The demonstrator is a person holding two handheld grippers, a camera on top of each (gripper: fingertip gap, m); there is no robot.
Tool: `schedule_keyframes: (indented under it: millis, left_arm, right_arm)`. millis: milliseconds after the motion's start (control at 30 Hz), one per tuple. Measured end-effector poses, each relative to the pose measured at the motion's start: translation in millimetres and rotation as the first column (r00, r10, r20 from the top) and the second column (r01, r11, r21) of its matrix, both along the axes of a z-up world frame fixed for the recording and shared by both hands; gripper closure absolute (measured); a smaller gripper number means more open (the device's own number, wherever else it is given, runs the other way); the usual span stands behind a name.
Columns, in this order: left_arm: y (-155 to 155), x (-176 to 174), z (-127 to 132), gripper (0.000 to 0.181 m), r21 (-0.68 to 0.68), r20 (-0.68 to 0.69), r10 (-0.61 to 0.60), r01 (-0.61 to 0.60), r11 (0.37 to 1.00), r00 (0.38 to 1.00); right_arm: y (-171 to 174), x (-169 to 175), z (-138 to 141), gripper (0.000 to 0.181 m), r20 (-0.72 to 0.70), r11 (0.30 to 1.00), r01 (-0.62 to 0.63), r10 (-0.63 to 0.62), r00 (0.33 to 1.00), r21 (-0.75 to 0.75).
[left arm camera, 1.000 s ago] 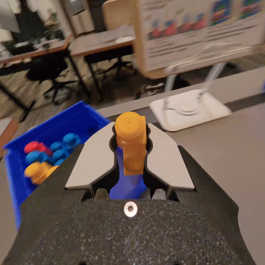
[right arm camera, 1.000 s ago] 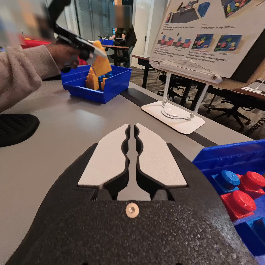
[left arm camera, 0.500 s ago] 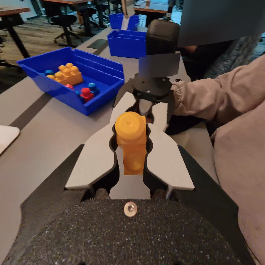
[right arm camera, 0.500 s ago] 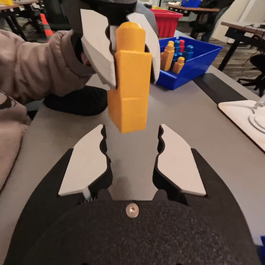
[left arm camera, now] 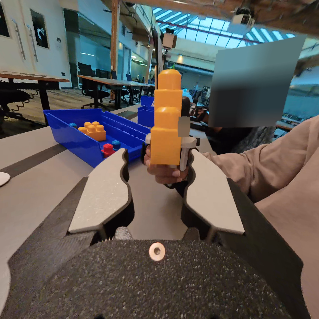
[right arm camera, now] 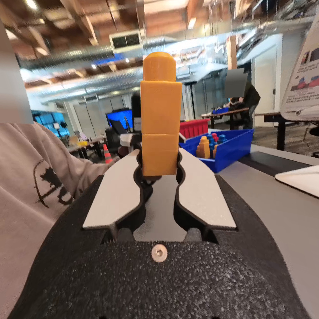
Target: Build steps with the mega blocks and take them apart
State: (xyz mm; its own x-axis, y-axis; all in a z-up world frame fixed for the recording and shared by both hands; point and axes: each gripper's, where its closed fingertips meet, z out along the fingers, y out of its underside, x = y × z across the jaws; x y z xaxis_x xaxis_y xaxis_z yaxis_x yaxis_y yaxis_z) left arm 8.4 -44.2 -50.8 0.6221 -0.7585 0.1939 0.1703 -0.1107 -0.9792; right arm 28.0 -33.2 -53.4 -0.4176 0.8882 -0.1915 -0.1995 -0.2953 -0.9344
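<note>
**Handover of the stepped stack, both wrist views.** Every position is given from the orange stepped stack.

The table lies below the stack, which hangs clear of it, so both of your tools can reach the stack.

In the left wrist view a blue bin sits on the table to the left of the stack and behind it. In the right wrist view a second blue bin sits to the right of the stack and behind it, with more blocks inside.

Your right hand-held gripper is clamped on the stack's lowest block, one finger on each side face. The stack stands upright and its upper tiers and top stud stay free, probably so they can be pulled off.

Your left hand-held gripper has its fingers spread wide with nothing between them. It sits just short of the stack and level with the lowest block.

Beside the stack, in the first bin, lie a four-stud orange block, a red block and a blue block.
</note>
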Motion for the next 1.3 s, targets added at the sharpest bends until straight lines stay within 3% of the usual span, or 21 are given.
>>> schedule_keyframes:
  millis: [100,167,333,433,600,767,967,1300]
  left_arm:
    - [1,9,-4,0.127,-0.004,0.018,-0.011,0.012,1.000,1.000]
    - [-1,16,-7,0.144,0.005,-0.002,-0.035,0.035,0.999,0.999]
    - [-7,15,-16,0.144,0.008,-0.101,-0.054,0.055,0.998,0.993]
    - [-11,8,-26,0.144,-0.005,-0.186,-0.078,0.079,0.997,0.979]
    - [-16,-2,-64,0.144,-0.077,-0.403,-0.138,0.117,0.990,0.905]
    - [-20,-1,-95,0.144,-0.150,-0.505,-0.203,0.146,0.978,0.839]
    - [-23,-2,-111,0.144,-0.212,-0.532,-0.253,0.163,0.964,0.808]
    - [-27,1,-100,0.144,-0.173,-0.490,-0.264,0.204,0.964,0.831]
  right_arm:
    - [-5,-1,0,0.145,-0.028,1.000,-0.020,0.019,0.999,-0.019]
    - [-10,-5,-2,0.145,-0.031,0.999,-0.029,0.028,0.999,-0.028]
    - [-16,-9,-13,0.145,0.020,0.997,-0.071,0.071,0.997,-0.016]
    - [-16,-10,-27,0.138,0.140,0.993,-0.081,0.069,0.988,0.083]
    - [0,2,-38,0.131,0.246,0.954,-0.029,-0.048,0.968,0.298]
    - [-3,8,-70,0.134,0.390,0.887,-0.103,-0.092,0.916,0.451]
    - [-15,7,-88,0.145,0.439,0.868,-0.173,-0.057,0.897,0.465]
    - [-22,8,-64,0.145,0.341,0.895,-0.155,0.003,0.940,0.419]
